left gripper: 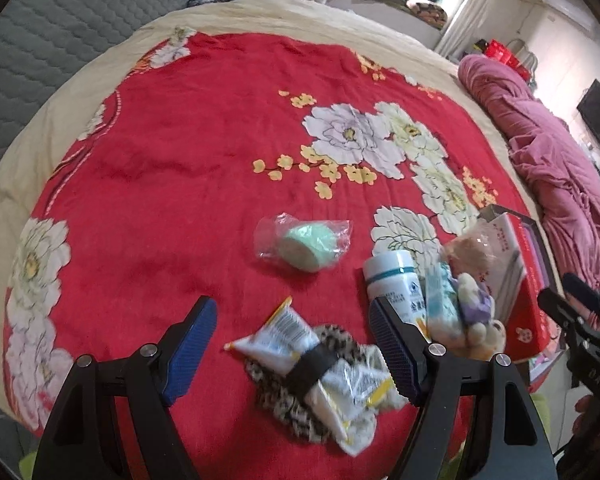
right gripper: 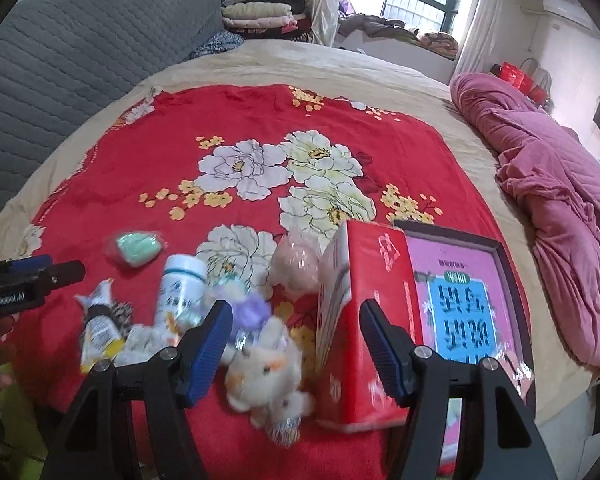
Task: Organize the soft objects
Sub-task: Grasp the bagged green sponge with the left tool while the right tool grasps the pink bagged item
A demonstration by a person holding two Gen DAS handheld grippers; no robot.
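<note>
soft items lie scattered on the red floral blanket (left gripper: 172, 152) covering the bed. a white plush rabbit (right gripper: 266, 368) sits on the blanket just ahead of my right gripper (right gripper: 296, 344), whose blue-padded fingers are spread wide with nothing between the pads; the rabbit lies nearer the left finger. a purple fuzzy toy (right gripper: 252, 310) rests against the rabbit's far side, and a pink plush piece (right gripper: 300, 268) lies beyond, touching the red box (right gripper: 364, 320) standing upright just right of the rabbit. a framed pink panel (right gripper: 460, 300) lies flat beside the box.

my left gripper (left gripper: 292, 348) is also spread apart, empty, hovering above a leopard-print scrunchie (left gripper: 340, 344) and a white tube (left gripper: 284, 336) lying across it, bound by a black band. a mint green sponge in clear wrap (left gripper: 306, 244) lies farther out, apart from the rest. a white bottle (left gripper: 392, 280) lies near the right finger. a pink quilt (right gripper: 560, 208) is bunched along the bed's right edge.
</note>
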